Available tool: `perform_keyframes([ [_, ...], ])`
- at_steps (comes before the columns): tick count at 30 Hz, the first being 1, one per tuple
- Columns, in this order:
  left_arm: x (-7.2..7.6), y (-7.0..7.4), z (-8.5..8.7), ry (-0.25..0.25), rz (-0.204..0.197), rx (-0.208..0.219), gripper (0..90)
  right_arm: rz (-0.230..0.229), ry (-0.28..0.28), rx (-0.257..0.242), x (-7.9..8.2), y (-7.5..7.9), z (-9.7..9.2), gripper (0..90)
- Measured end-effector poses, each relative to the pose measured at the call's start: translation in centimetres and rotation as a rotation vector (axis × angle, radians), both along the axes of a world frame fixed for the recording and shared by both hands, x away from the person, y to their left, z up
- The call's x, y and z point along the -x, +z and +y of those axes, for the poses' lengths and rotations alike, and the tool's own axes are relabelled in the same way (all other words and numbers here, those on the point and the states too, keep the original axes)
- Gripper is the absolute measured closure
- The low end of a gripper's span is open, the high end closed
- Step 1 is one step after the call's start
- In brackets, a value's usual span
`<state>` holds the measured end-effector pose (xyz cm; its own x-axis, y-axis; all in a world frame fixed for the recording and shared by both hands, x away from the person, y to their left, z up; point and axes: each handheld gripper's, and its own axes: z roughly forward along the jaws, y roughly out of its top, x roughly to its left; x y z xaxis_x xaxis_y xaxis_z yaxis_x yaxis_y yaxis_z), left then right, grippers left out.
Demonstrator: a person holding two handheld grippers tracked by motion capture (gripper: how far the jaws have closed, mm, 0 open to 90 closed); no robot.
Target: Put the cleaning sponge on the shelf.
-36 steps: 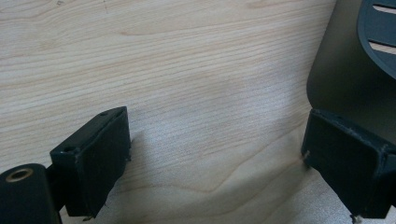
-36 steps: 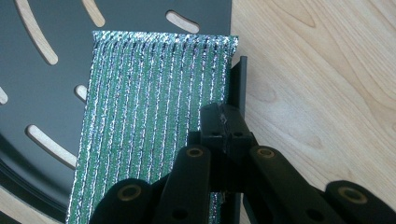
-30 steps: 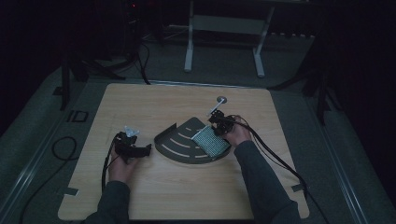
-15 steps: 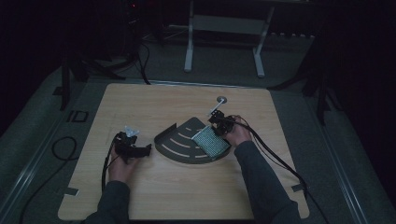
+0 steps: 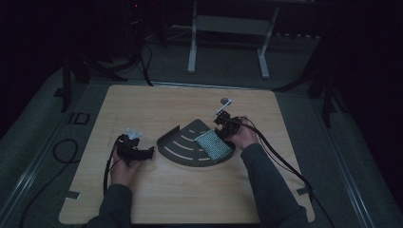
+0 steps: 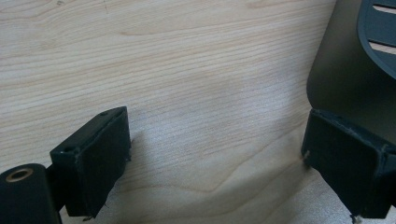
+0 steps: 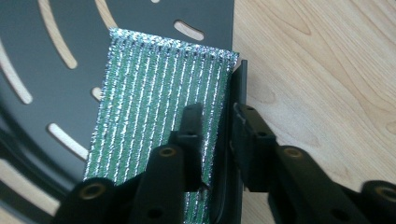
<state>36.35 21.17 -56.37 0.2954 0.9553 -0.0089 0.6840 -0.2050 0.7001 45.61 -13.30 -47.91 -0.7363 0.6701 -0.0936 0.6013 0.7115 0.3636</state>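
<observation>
My right gripper (image 7: 215, 140) sits low over the near edge of the tray (image 7: 56, 60), jaws just opened a little; the gap between them straddles the tray's raised rim, one jaw inside over the pad (image 7: 154, 107), the other outside over the table (image 7: 327, 70). The pads press on nothing, so I judge the pad released: it lies flat on the slotted floor, its right edge tight against the rim, which keeps it from sliding off

Left gripper (image 6: 215, 154) rests on the wood, jaws wide apart and empty, one tip just beside the tray's outer wall (image 6: 341, 79) — parked there, I think, to steady the tray if it shifts

From the high view the pad (image 5: 214, 146) occupies the tray's right part; beyond it a small pale tool (image 5: 224, 105) lies untouched, apart
</observation>
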Motion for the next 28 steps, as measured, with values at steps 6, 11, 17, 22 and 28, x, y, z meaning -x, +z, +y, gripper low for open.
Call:
perform_keyframes([
  [6, 0.0, 0.0, 0.0, 0.000, 0.000, 0.000, 8.7, -0.002, -0.006, -0.059, 0.4, 0.6, -1.1, 64.6],
  [11, 0.0, 0.0, 0.0, 0.000, 0.001, -0.001, 8.7, -0.017, -0.042, -0.103, 1.2, 1.3, -2.5, 59.2],
  [17, 0.0, 0.0, 0.0, 0.000, 0.000, 0.000, 8.7, -0.021, -0.103, -0.167, 2.5, 2.0, -4.4, 53.1],
  [22, 0.0, 0.0, 0.0, -0.001, 0.001, -0.002, 8.7, -0.022, -0.092, -0.182, 4.4, 1.9, -5.5, 52.5],
  [28, 0.0, 0.0, 0.0, 0.000, 0.000, 0.000, 8.7, -0.038, -0.092, -0.191, 7.0, 1.0, -6.8, 45.9],
])
